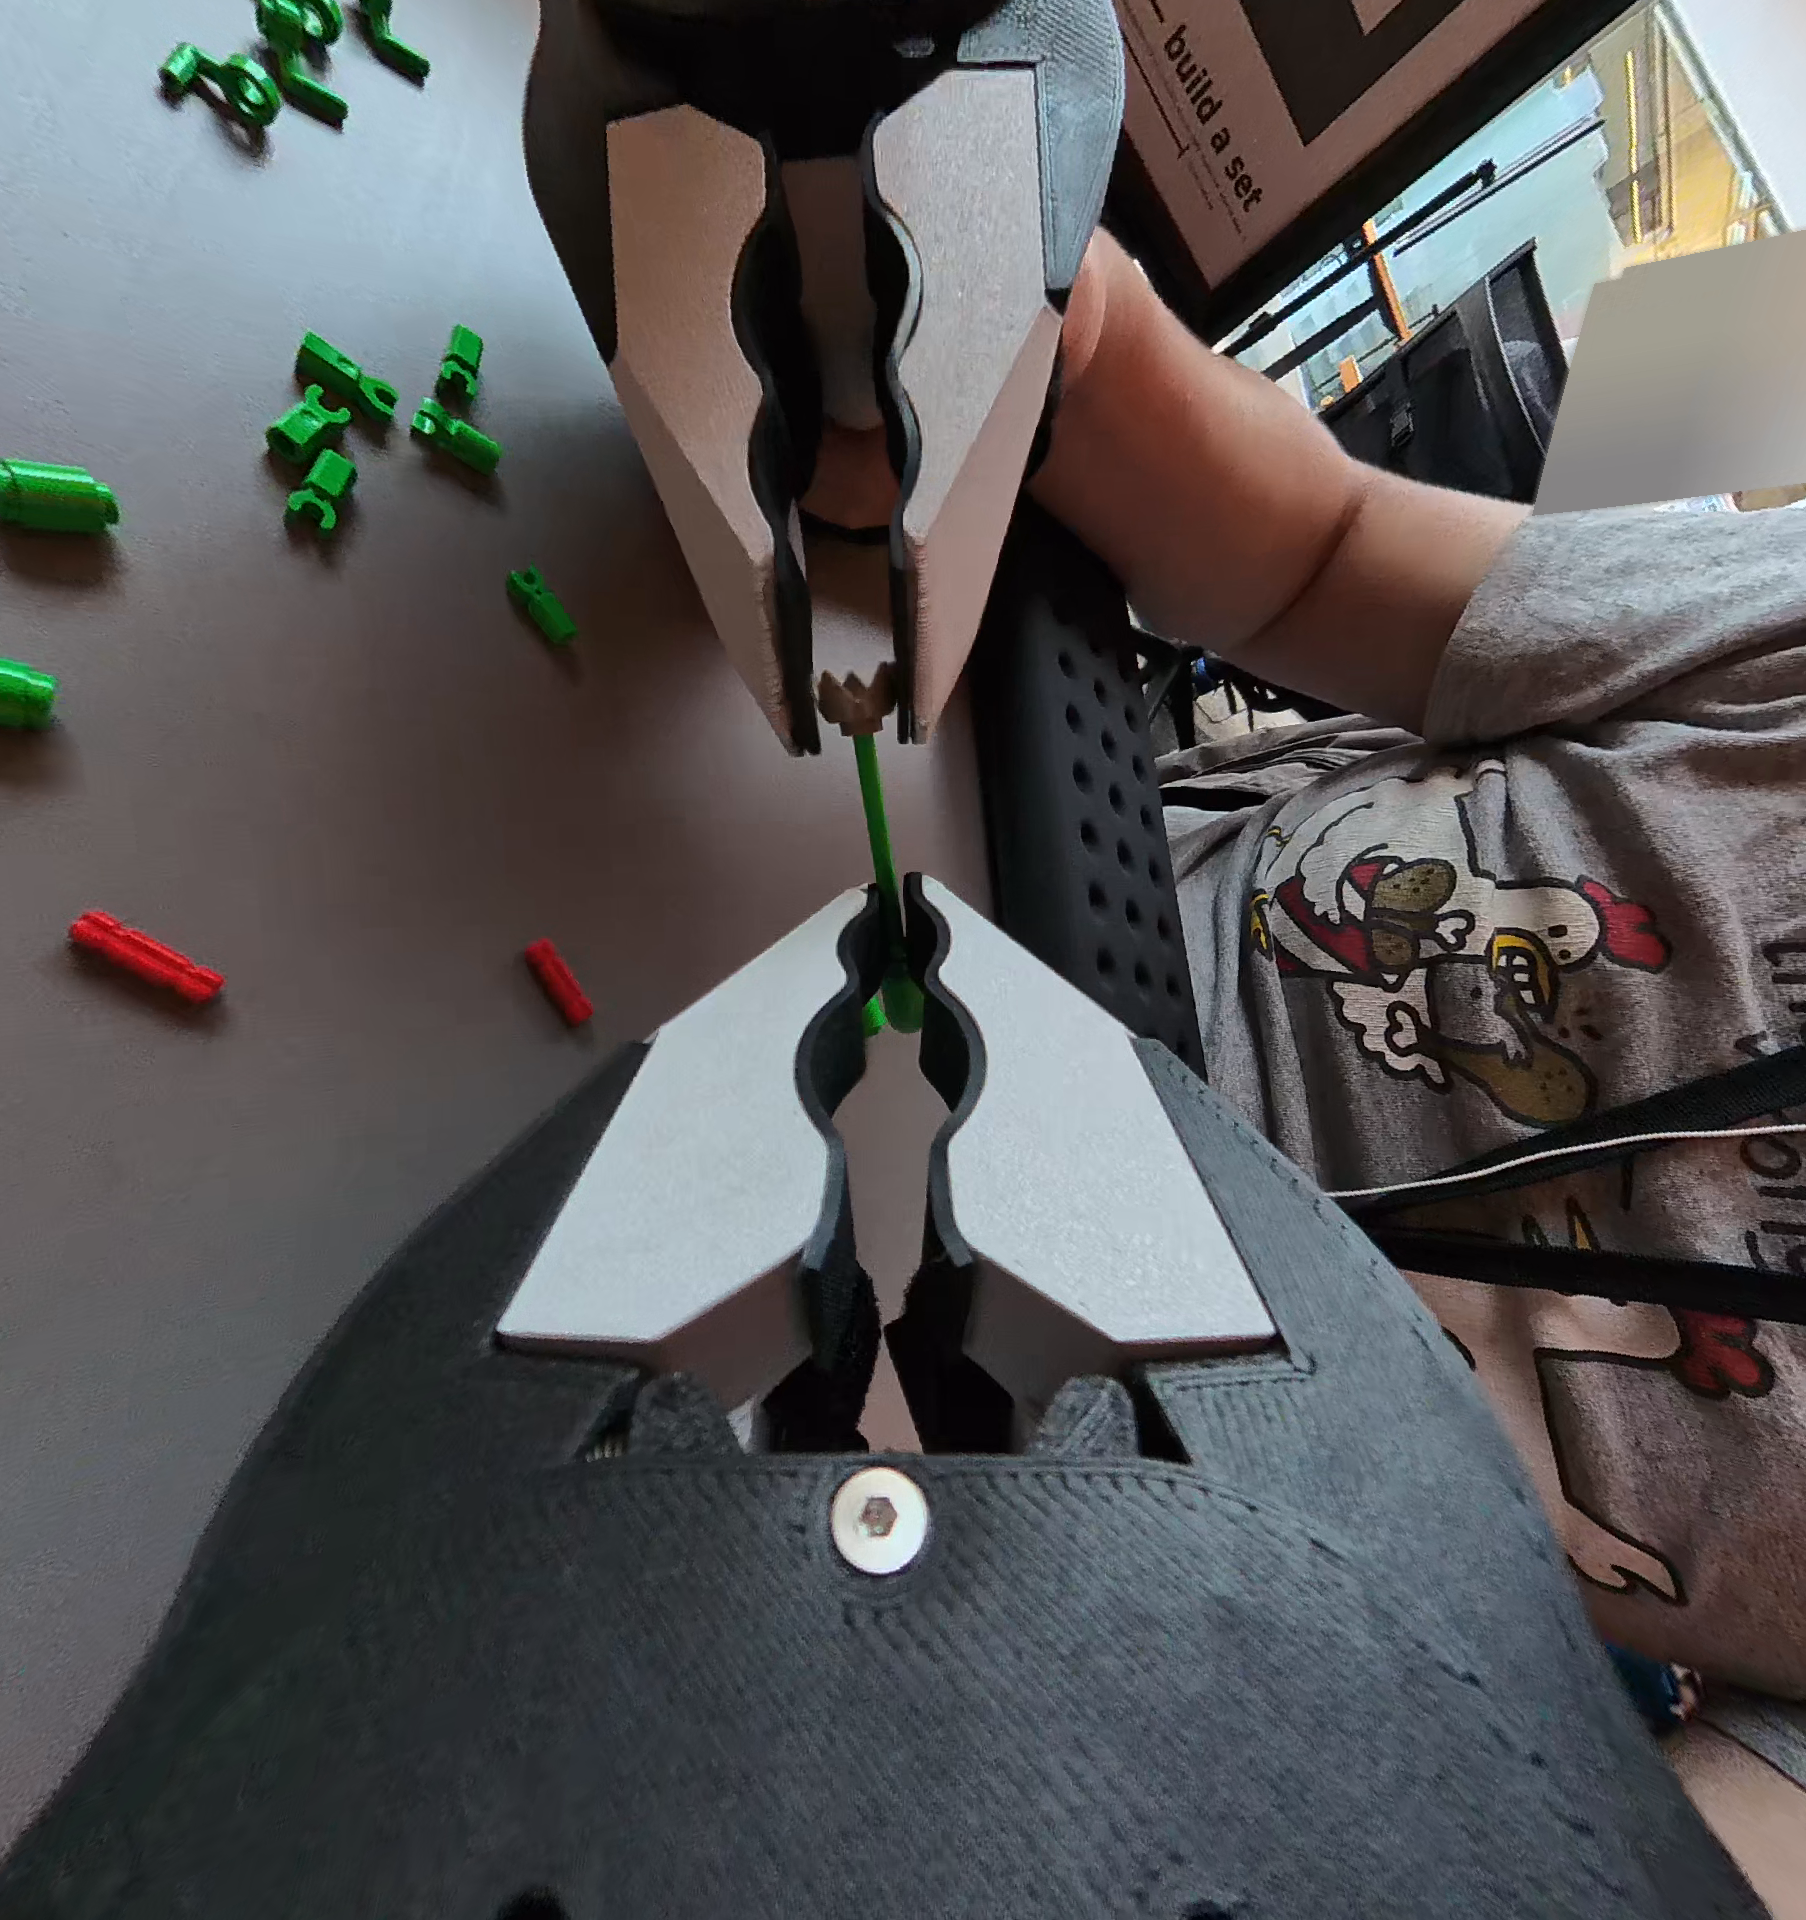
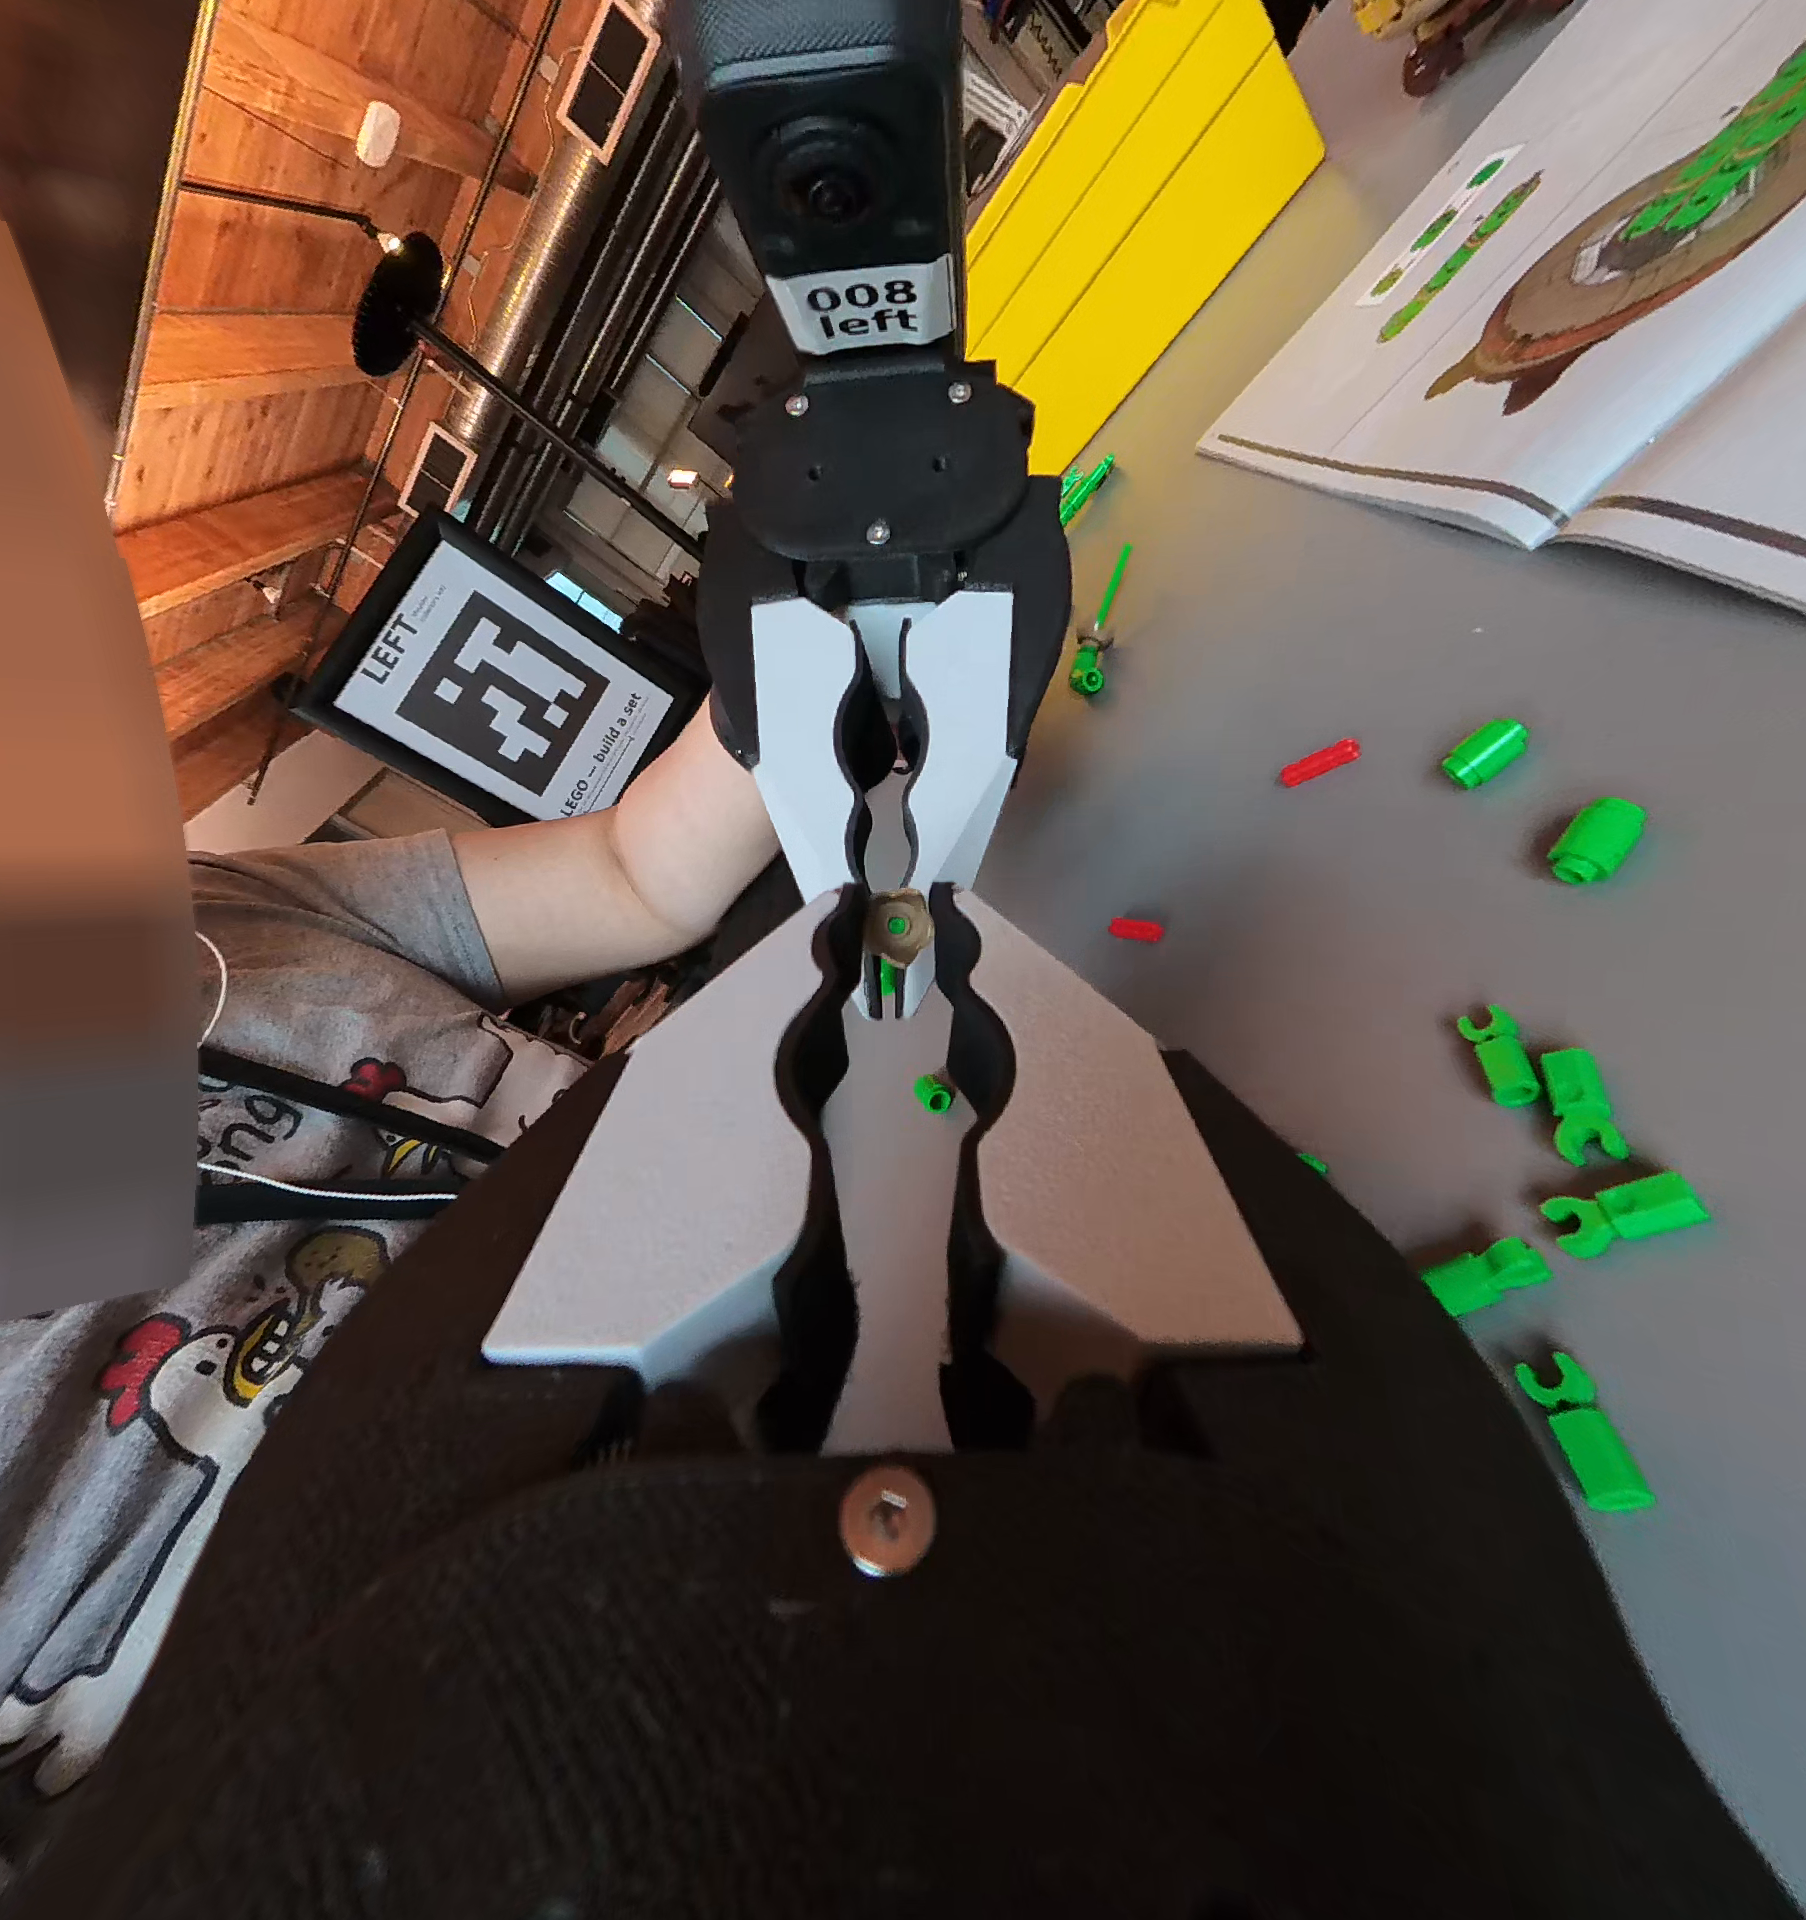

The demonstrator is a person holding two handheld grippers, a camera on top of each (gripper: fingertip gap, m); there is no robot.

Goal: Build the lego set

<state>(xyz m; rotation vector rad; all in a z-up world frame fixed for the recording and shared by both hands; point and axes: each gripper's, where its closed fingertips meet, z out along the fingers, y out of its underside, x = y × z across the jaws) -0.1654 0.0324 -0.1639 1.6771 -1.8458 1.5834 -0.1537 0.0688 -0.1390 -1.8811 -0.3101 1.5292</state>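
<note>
Between both grippers, green stem (image 1: 871, 821), lower end hidden by left fingers (image 1: 857, 945), tan flower piece (image 1: 857, 701)

Glossy plastic bricks (image 1: 47, 497), matt table (image 1: 359, 1091)

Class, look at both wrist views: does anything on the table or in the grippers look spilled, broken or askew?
Nothing looks damaged. The green pieces and red pins lie scattered loosely on the table, unsorted. The left gripper pinches the green stem; the right gripper holds its tan flower cap.

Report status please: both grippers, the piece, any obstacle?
Left gripper shut on green stem. Right gripper shut on tan flower piece at stem's tip. Nothing between them.
</note>
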